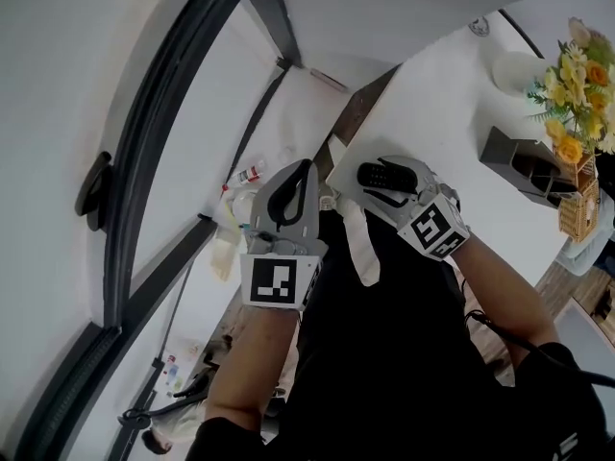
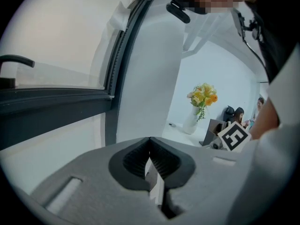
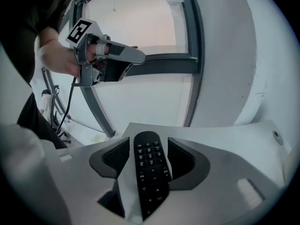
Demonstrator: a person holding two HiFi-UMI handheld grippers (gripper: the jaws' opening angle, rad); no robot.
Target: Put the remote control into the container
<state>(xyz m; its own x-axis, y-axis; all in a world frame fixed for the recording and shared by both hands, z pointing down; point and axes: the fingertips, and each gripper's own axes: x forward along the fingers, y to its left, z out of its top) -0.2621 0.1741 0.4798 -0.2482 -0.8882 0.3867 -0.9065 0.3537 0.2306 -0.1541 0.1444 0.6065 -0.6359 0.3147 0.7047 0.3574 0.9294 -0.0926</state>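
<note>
Lying between the spread right tongs, remote control, seemingly unpinched, left tongs clenched empty.

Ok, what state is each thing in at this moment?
right gripper: open, remote between its jaws.
left gripper: shut, empty, in the air.
remote: lying on the table, not gripped.
container: standing on the table, remote not in it.
</note>
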